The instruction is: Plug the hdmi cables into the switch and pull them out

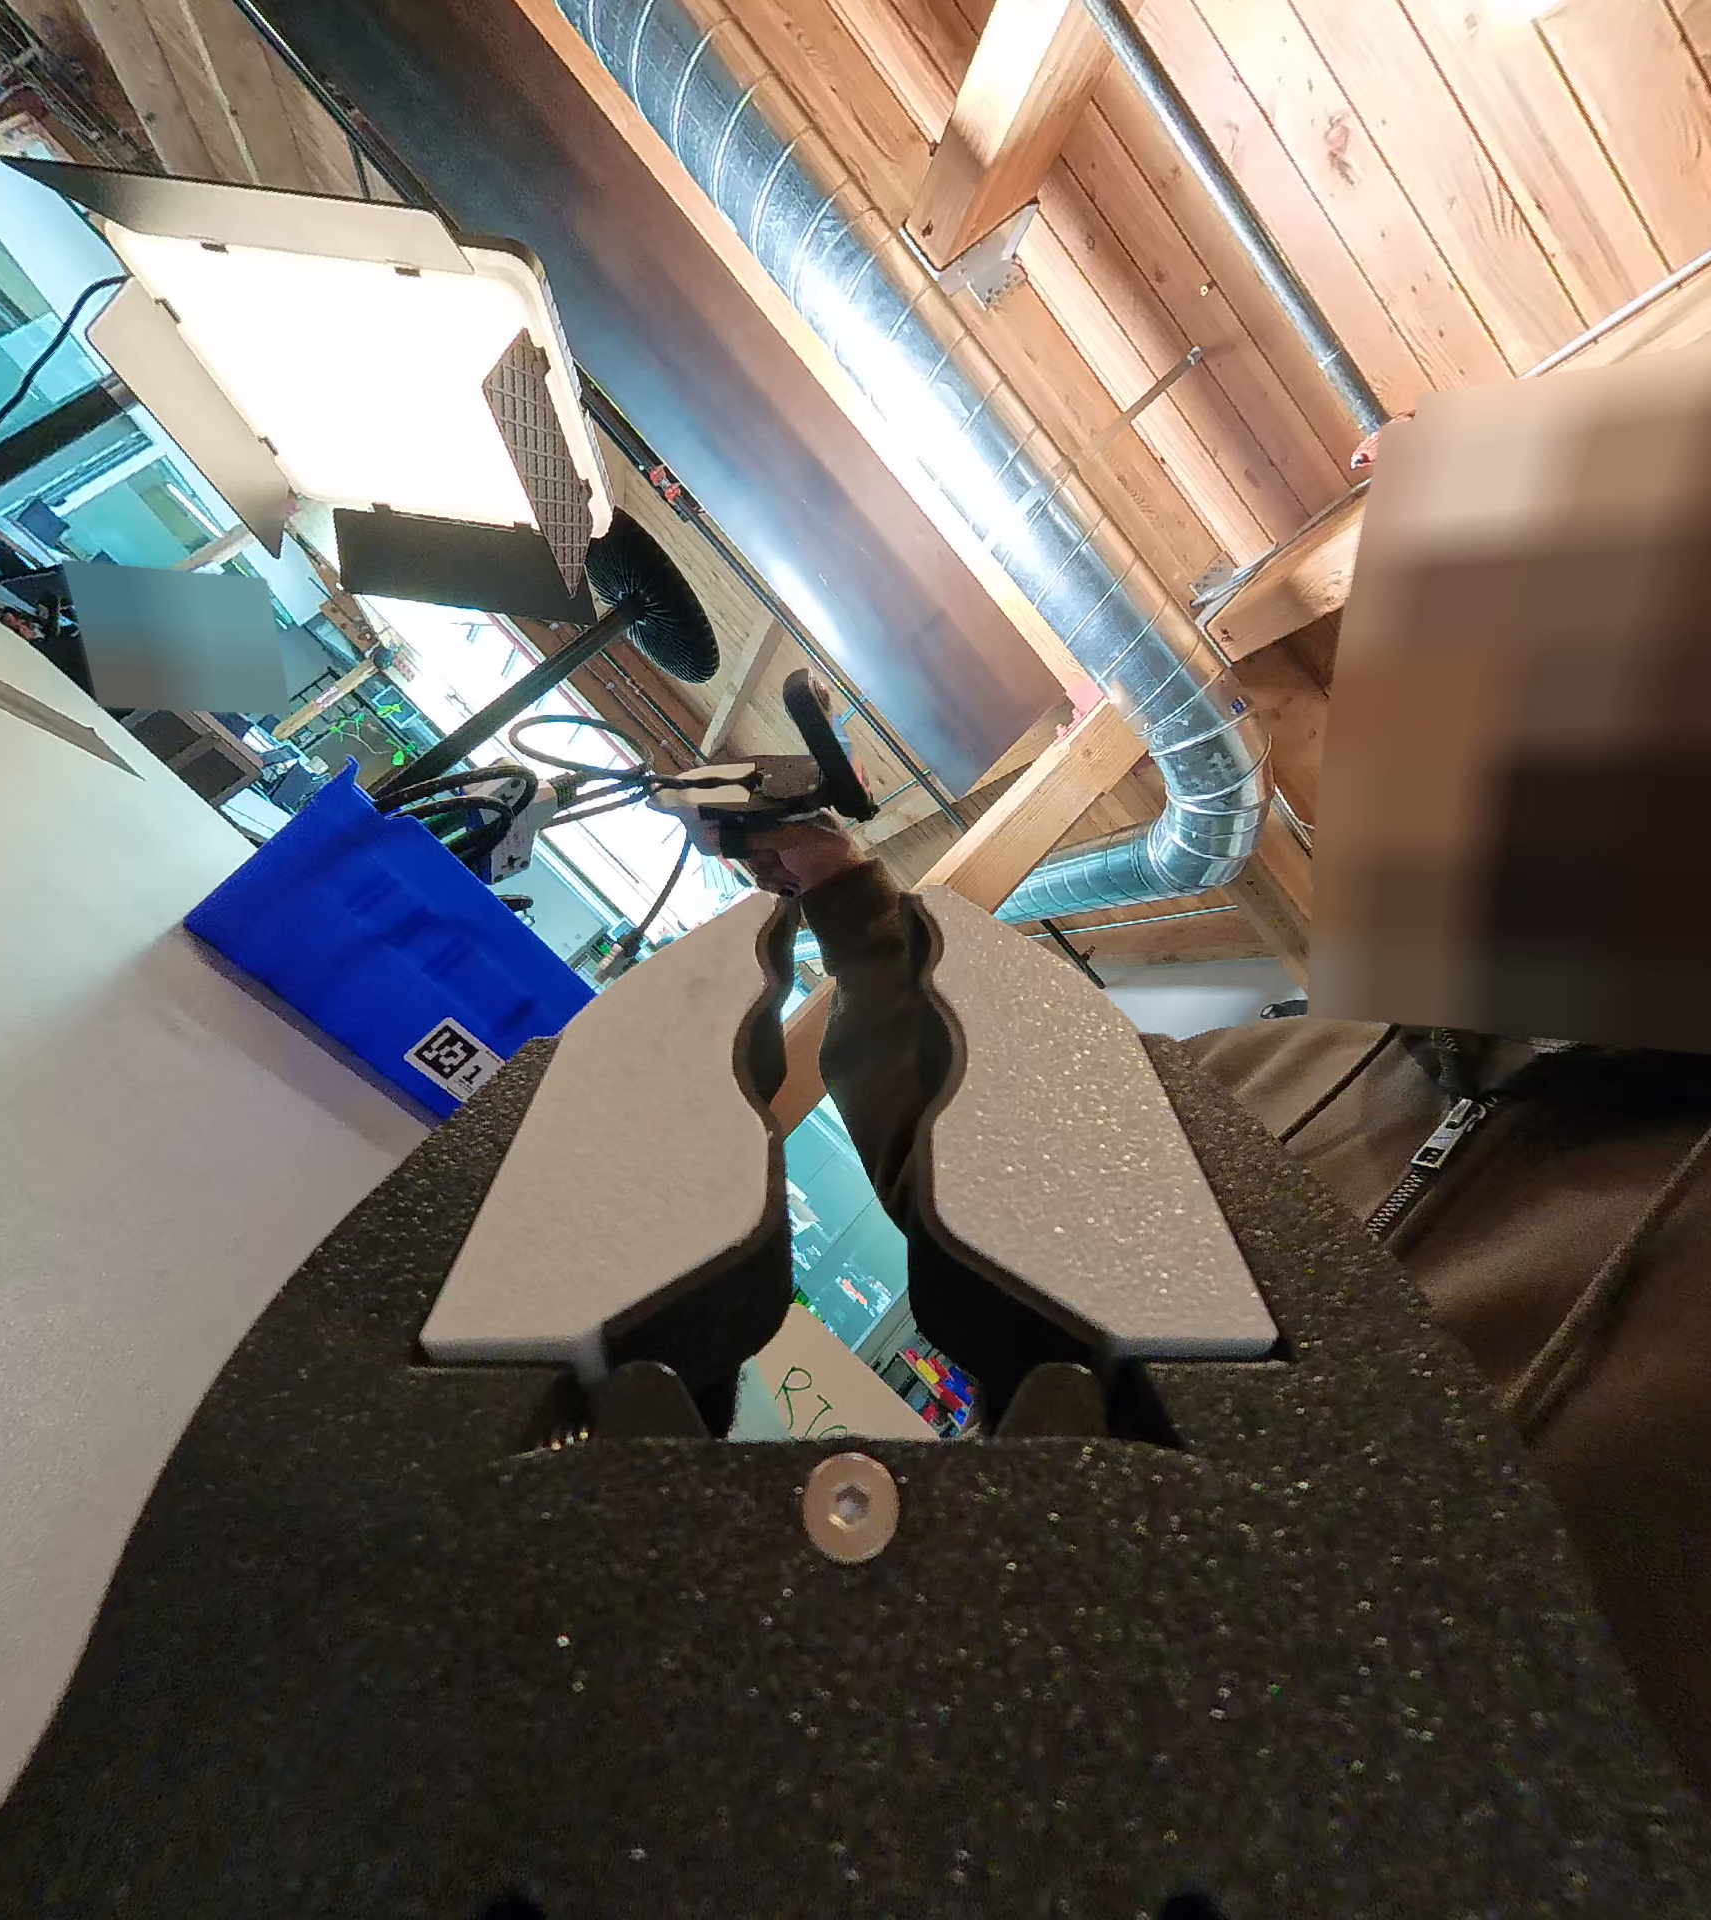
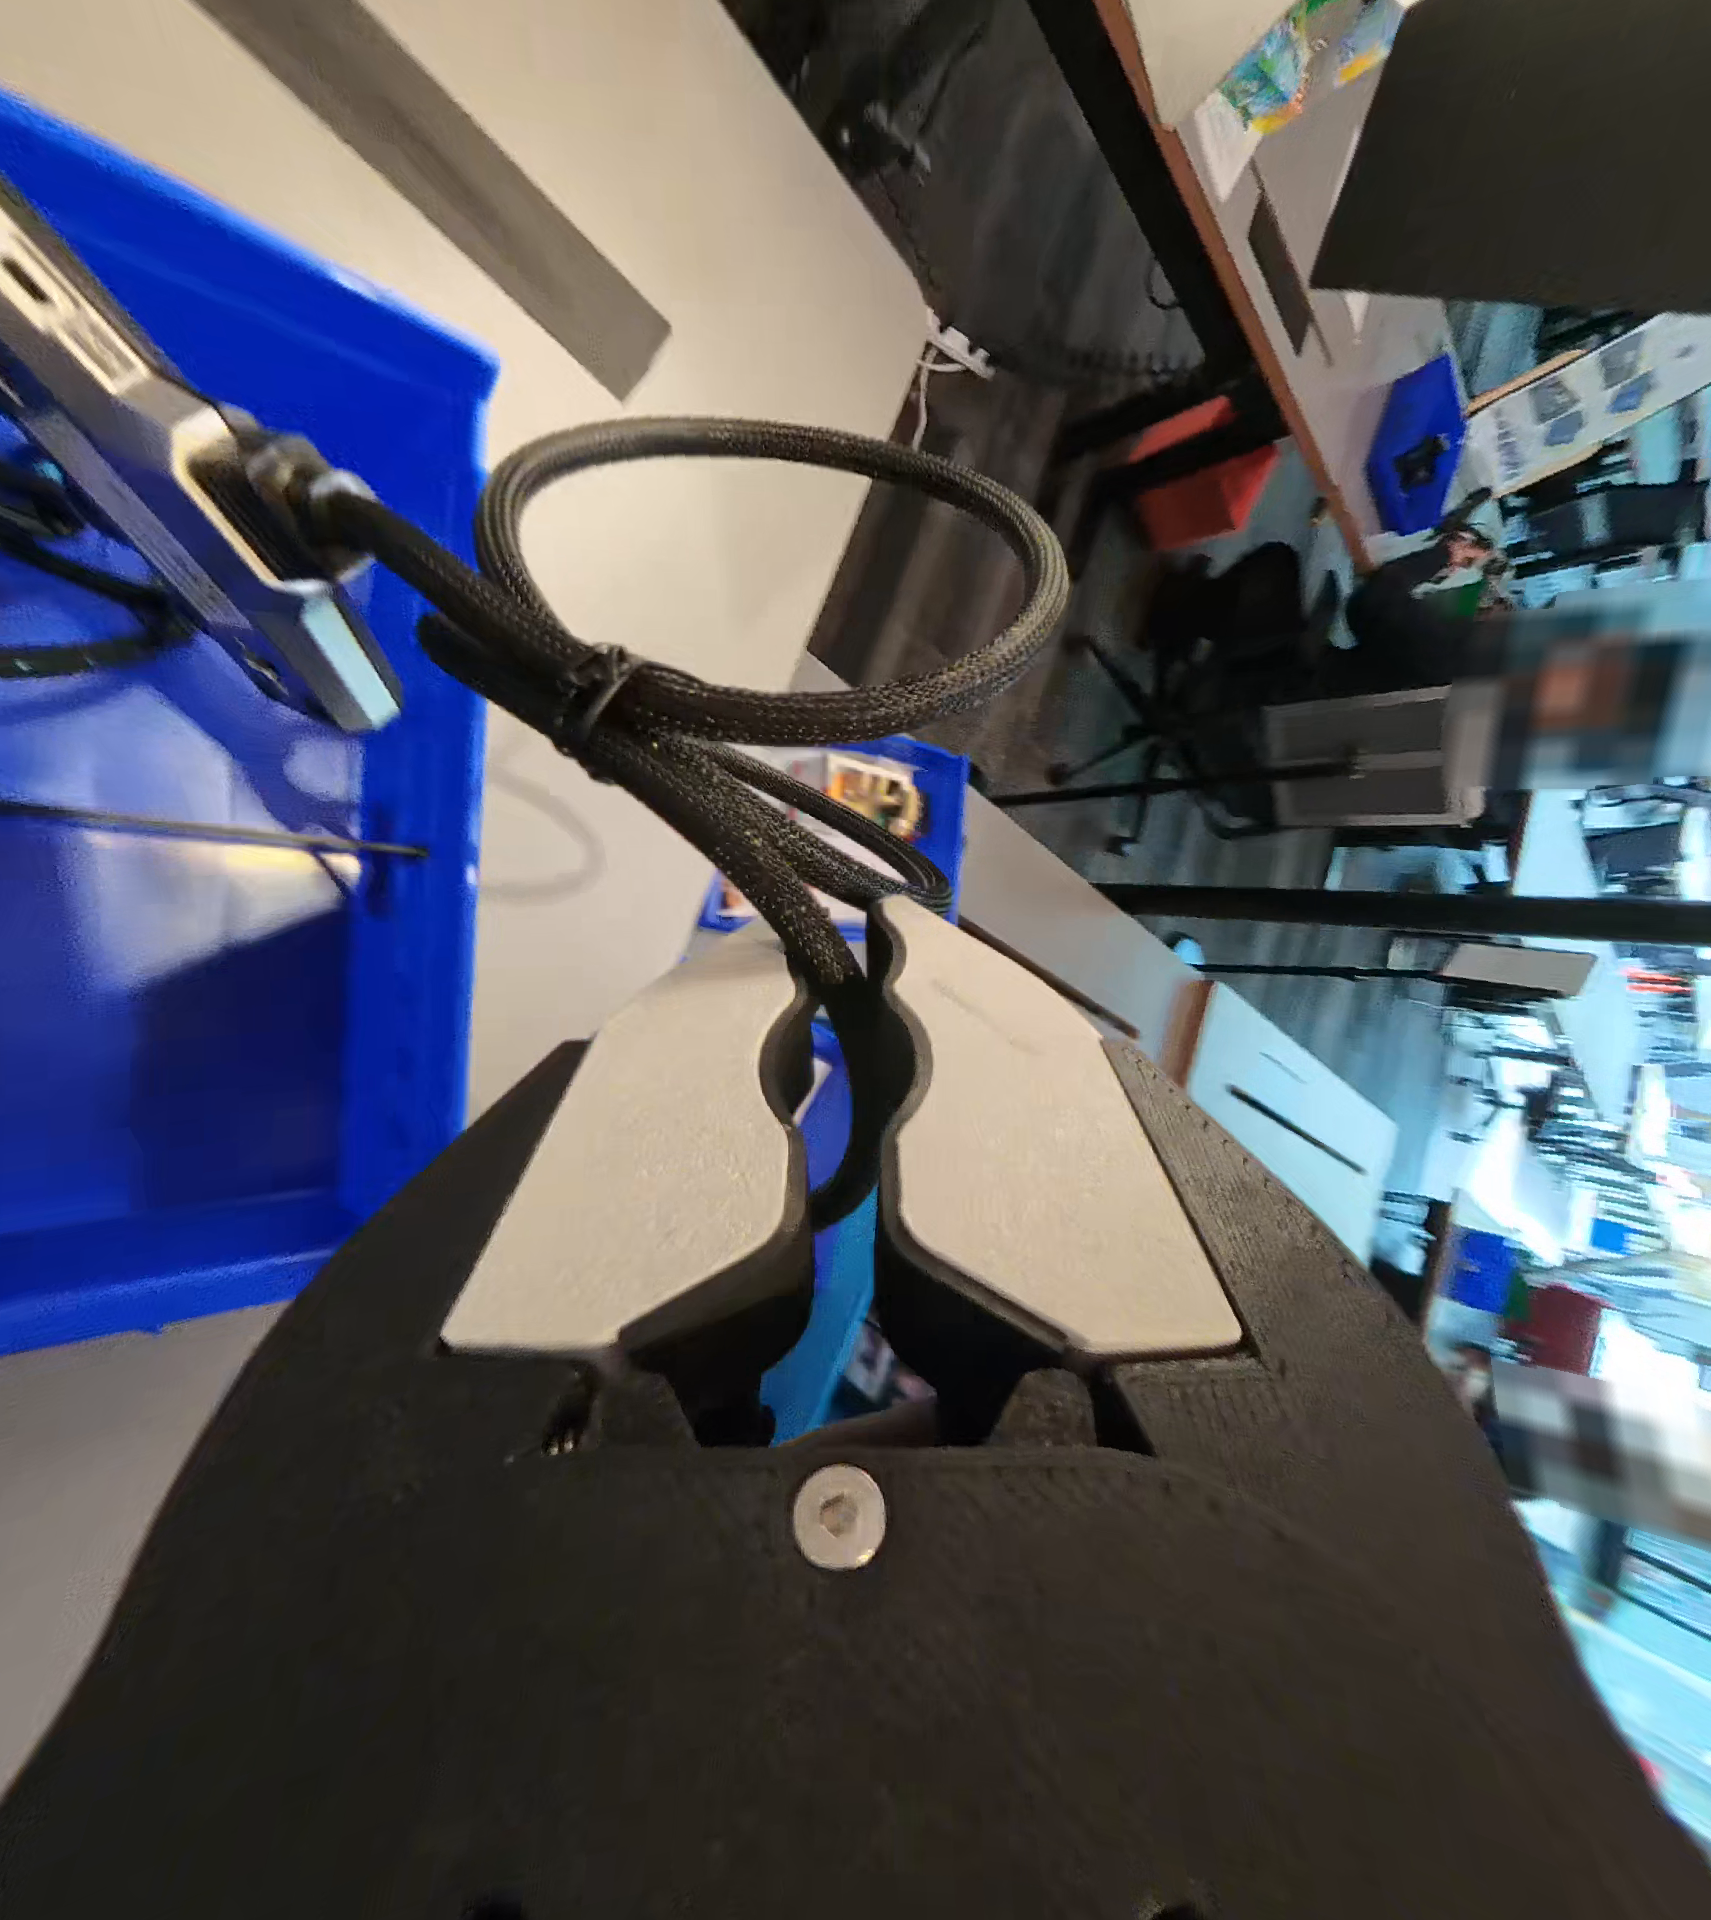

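left gripper (image 1: 846, 914): fingers parted, nothing between them; through the gap only a brown sleeve, well beyond. Pointed upward toward the wooden ceiling and the metal duct (image 1: 934, 343).
blue bin (image 1: 383, 935): left of the left gripper, on the white table (image 1: 51, 1039); a square marker sticker on its near wall.
right gripper (image 2: 846, 940): nearly together, clamped on the black braided cable (image 2: 778, 883) at the fingertips (strands run on down between the fingers).
cable bundle: a tied loop (image 2: 778, 582) stands ahead of and above the right fingertips; long axis runs from the tips up and left.
grey adapter box (image 2: 134, 457): at the cable's far end, upper left, over the bin (touching it or not: cannot tell).
nearer hand: the right gripper has the cable; the left is well apart (in the left view, the right gripper (image 1: 726, 795) sits far ahead, above the bin).
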